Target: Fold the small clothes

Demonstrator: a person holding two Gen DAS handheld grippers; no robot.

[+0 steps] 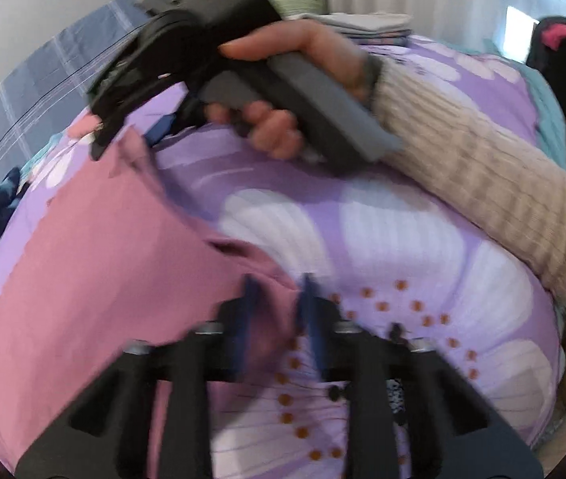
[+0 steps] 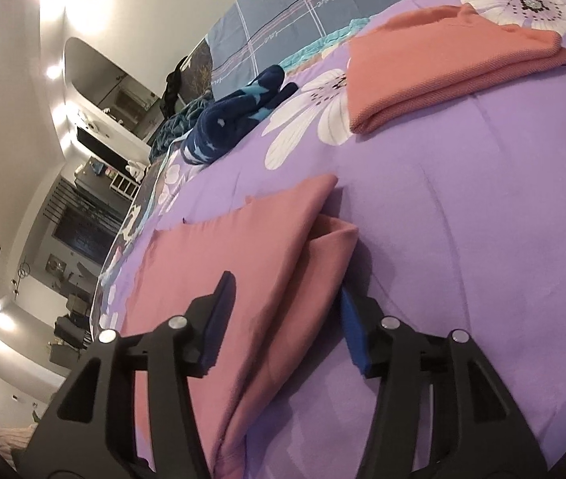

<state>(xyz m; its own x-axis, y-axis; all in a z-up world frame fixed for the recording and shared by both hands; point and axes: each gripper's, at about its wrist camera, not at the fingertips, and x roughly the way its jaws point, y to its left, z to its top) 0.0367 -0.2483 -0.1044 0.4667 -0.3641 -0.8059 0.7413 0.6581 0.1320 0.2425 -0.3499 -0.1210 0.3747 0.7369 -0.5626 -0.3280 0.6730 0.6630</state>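
Observation:
A pink garment (image 1: 95, 255) lies on the purple flowered bedspread (image 1: 382, 239). In the left wrist view my left gripper (image 1: 279, 303) has its blue pads close together on a corner fold of the pink garment. The right gripper (image 1: 123, 127) shows at the garment's far corner, held by a hand; its jaws are blurred there. In the right wrist view my right gripper (image 2: 283, 319) is open, its pads on either side of the folded edge of the pink garment (image 2: 251, 279).
A folded orange-pink cloth (image 2: 442, 76) lies farther on the bedspread (image 2: 482, 219). A crumpled navy star-print garment (image 2: 235, 115) sits near the bed's edge. A blue plaid cover (image 2: 302, 4) and stacked folded clothes (image 1: 366, 26) lie beyond.

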